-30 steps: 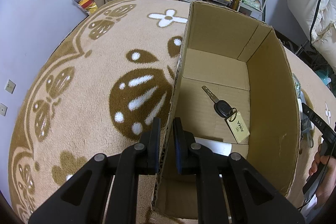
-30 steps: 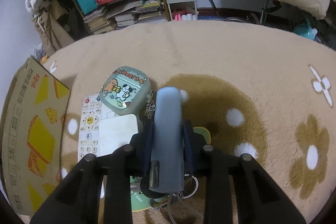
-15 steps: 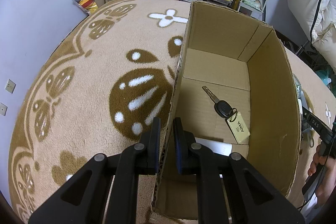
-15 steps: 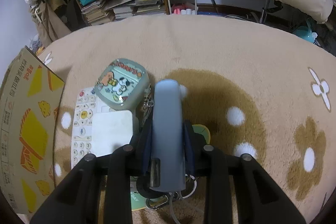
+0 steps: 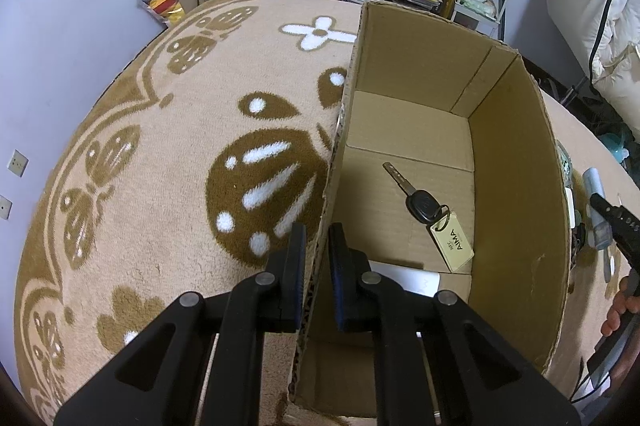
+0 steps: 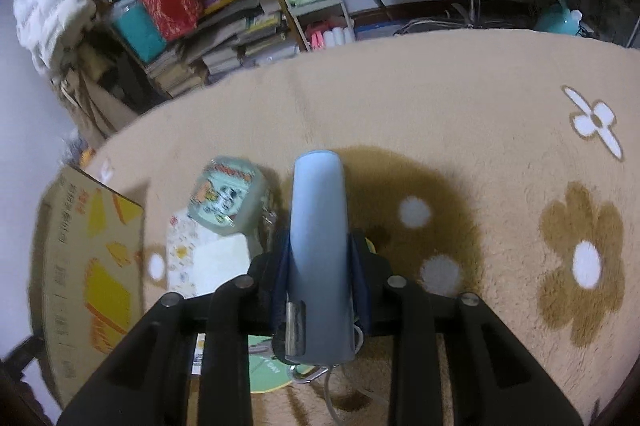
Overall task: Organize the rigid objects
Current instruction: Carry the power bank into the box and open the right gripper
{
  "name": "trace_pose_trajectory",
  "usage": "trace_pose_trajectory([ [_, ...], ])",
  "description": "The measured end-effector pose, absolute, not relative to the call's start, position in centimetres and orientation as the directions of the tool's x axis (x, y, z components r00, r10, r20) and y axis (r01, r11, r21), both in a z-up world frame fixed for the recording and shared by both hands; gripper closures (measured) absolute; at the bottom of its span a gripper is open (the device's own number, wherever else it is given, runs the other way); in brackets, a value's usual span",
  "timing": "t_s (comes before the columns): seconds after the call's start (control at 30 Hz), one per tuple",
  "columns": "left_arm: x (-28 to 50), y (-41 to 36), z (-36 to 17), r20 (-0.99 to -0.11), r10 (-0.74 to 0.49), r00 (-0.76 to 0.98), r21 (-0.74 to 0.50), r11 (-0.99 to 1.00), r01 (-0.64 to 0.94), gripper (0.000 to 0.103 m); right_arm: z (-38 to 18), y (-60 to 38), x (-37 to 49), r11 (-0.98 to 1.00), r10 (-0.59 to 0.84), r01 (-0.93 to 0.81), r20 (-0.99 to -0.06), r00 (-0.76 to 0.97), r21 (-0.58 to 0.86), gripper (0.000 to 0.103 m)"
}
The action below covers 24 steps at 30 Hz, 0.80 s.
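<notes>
My left gripper [image 5: 317, 246] is shut on the left wall of an open cardboard box [image 5: 516, 186] that stands on the carpet. Inside the box lie a black car key with a tan tag [image 5: 428, 208] and a white flat object [image 5: 404, 280]. My right gripper [image 6: 319, 250] is shut on a light blue rounded case [image 6: 318, 246] and holds it above the carpet, right of the box [image 6: 80, 266]. The blue case also shows in the left wrist view [image 5: 596, 202] beyond the box's right wall.
On the carpet beside the box lie a pale green cartoon pouch [image 6: 226, 198], a white remote with a white block on it [image 6: 192, 258], and a green disc with a key ring [image 6: 268, 366]. Cluttered shelves [image 6: 224, 2] stand behind the carpet.
My right gripper has lifted with the blue case, tilting the view upward; the pouch and remote now look farther away. My left gripper has stayed on the box wall.
</notes>
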<state>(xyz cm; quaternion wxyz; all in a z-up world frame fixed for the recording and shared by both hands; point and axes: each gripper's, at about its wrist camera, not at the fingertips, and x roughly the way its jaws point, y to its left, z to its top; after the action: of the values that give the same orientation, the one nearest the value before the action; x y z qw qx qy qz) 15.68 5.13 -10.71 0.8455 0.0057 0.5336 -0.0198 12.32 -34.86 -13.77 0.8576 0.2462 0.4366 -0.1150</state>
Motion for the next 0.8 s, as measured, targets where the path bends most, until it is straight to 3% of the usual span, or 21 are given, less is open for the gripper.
trace_pose_trajectory([
  [0.27,15.7,4.9,-10.7,-0.905,-0.018,0.426,-0.001,0.999,0.040,0.091,-9.4,-31.1,12.6,0.896,0.042,0.295,-0.726,0.686,0.331,0.072],
  [0.57,15.8,5.1,-10.7,-0.906,-0.037,0.421,-0.025,0.999,0.034,0.091,-3.4,-23.3,13.2,0.921,0.180,0.090,-0.619,0.765,0.379,0.072],
  [0.8,15.8,5.0,-10.8,-0.906,-0.037,0.421,-0.026,0.999,0.032,0.090,-1.5,-17.6,14.3,0.937,0.259,-0.043,-0.607,0.751,0.347,0.072],
])
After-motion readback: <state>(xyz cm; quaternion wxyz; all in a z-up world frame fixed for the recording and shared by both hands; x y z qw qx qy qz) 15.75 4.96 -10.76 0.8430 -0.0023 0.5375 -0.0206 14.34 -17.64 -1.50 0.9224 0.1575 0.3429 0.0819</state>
